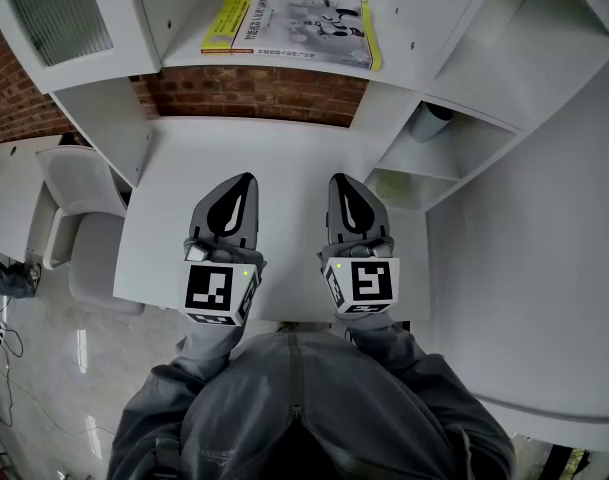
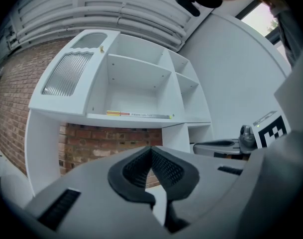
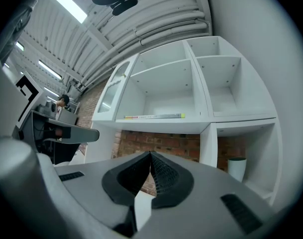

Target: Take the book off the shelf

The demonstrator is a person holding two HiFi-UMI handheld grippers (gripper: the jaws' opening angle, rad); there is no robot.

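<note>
The book [image 1: 294, 30] is lying flat on the shelf [image 1: 184, 43], ahead of and above both your grippers, its long axis running crosswise to the way they are pointing and its thin long edge facing you. Your left gripper [image 1: 234, 200] and right gripper [image 1: 348, 198] are hovering side by side over the white bench [image 1: 284, 158], each with jaws closed together on nothing. Each is sitting below one half of the book, so I'm judging neither nearer and any reach as going forward and upward.
</note>
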